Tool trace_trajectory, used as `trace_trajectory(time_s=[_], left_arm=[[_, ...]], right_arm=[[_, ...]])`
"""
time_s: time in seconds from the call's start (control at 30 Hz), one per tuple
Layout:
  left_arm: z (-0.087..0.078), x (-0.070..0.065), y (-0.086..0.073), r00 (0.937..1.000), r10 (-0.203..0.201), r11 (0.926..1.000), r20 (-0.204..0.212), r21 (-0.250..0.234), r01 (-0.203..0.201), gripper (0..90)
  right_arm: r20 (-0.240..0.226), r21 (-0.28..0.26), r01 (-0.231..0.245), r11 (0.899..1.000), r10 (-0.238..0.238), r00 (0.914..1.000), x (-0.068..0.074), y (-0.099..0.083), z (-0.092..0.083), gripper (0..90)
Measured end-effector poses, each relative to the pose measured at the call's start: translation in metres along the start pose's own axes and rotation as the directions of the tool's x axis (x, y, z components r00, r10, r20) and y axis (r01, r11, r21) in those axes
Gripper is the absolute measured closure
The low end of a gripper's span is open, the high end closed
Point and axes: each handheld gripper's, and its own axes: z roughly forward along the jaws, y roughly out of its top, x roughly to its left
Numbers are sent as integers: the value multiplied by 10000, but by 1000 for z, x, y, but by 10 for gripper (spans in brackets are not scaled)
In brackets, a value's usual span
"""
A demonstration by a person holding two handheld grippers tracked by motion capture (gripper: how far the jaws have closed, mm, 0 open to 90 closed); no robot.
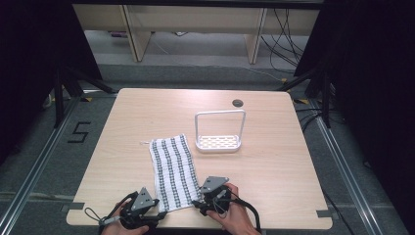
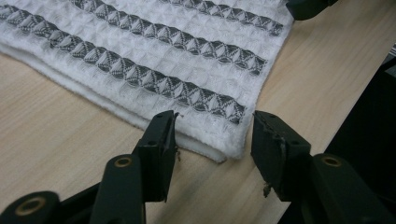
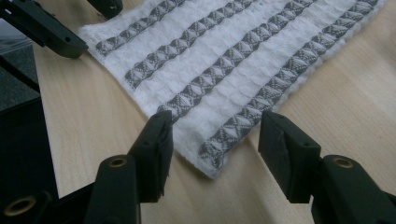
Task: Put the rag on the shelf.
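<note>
A striped towel (image 1: 172, 171) lies flat on the wooden table (image 1: 274, 166), near the person's edge. It is white with grey stripes and looks folded double.

The left gripper (image 2: 212, 140) sits at the near left corner of the towel. Its jaws are apart, one on each side of that corner, and they do not press on it yet. The right gripper (image 3: 215, 137) sits at the near right corner in the same way, jaws apart around the corner with nothing pinched.

The step looks like grabbing both near corners. To do it well, I think each gripper should slide a bit more onto the cloth, so the pads catch both layers and not just the fuzzy edge. Both should squeeze together, so the towel lifts evenly and does not twist.

Farther back, a little to the right, stands a white rack (image 1: 218, 131) with a tall handle and a tray with holes at the bottom. Nothing lies in it.
</note>
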Motion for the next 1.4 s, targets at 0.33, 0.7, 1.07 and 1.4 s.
trace_trajectory(time_s=[0.33, 0.7, 1.07, 1.4], left_arm=[[3, 0, 4, 9992, 409, 9991, -54, -95, -409, 680], [-2, -3, 8, 9981, 606, 9966, -120, -551, -612, 853], [-16, 2, 19, 9986, 509, 9912, -113, -1220, -519, 857], [-45, 3, 51, 9996, 270, 9707, 106, -2391, -237, 858]], right_arm=[[175, 92, -146, 9999, 144, 9997, 1, 1, 7, 615], [-17, -348, 43, 9994, -44, 10000, 0, 7, 1, 844], [-76, -863, 139, 9962, -146, 9999, -2, 16, -14, 849], [6, -1741, -7, 9847, 8, 10000, -10, 38, -41, 853]])
